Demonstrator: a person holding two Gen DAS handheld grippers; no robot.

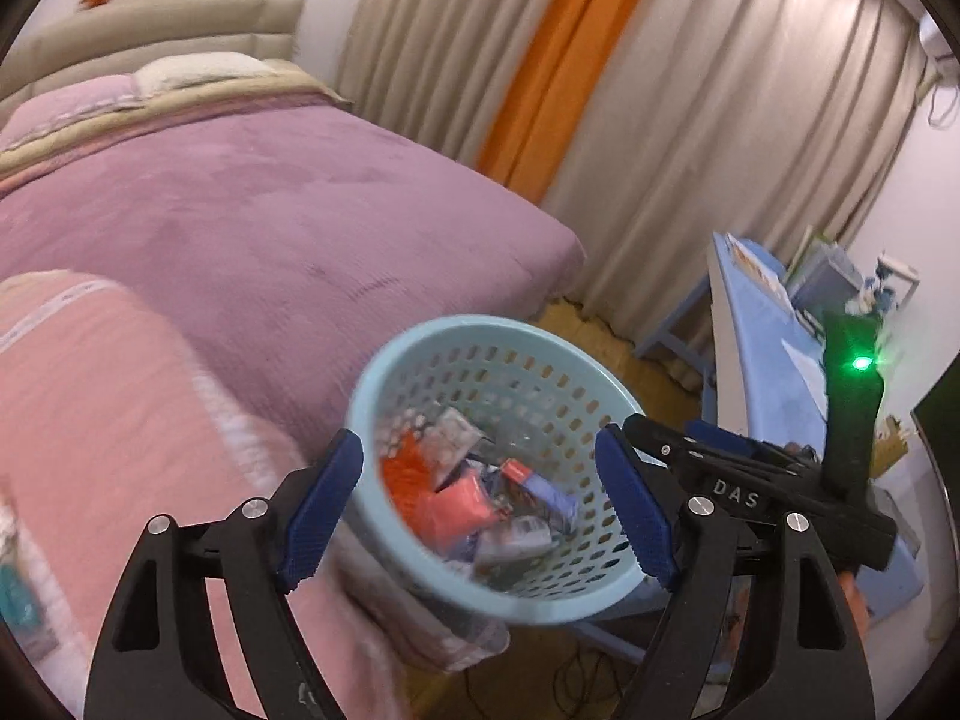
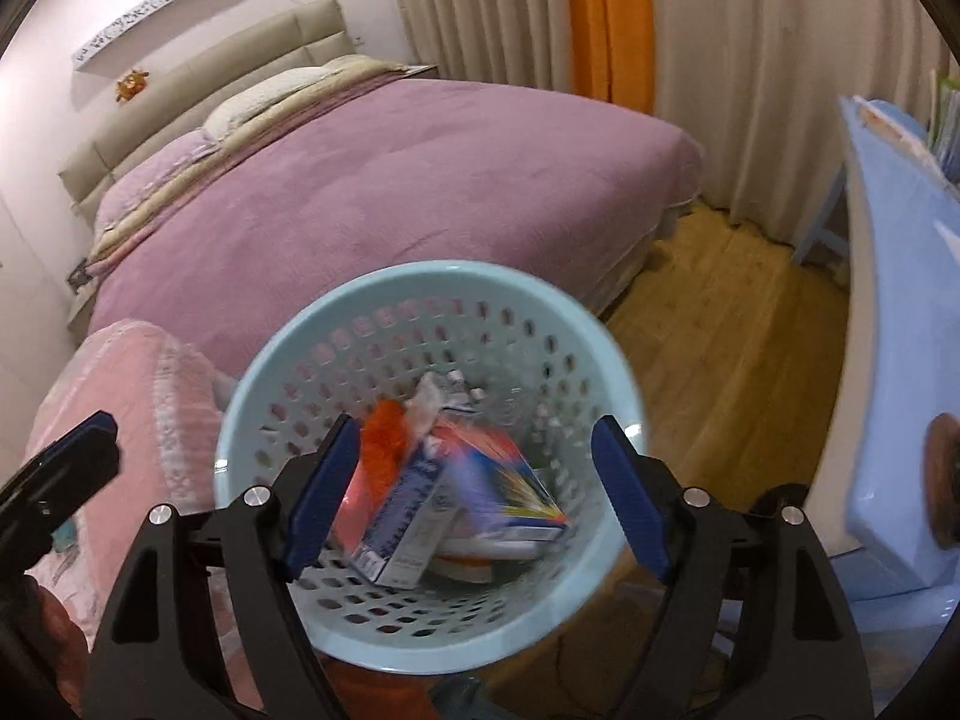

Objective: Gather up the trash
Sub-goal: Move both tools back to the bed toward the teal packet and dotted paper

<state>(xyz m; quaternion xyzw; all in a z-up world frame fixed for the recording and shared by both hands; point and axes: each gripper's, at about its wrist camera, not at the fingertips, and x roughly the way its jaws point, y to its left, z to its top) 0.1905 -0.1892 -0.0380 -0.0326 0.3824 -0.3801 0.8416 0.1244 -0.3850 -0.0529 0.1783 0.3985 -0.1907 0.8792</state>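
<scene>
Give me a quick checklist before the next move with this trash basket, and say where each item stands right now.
1. Basket upright enough to keep its load: cannot tell; it looks tilted and blurred in both views.
2. Trash inside the basket: ok; boxes and wrappers lie at the bottom.
3. Left claw free: ok; open, nothing pinched.
4. Right claw free: ok; open, nothing pinched.
5. What holds the basket up: cannot tell; its underside is hidden.
6. Bed free of stray trash: ok on the purple cover; the pink blanket is partly out of view.
</scene>
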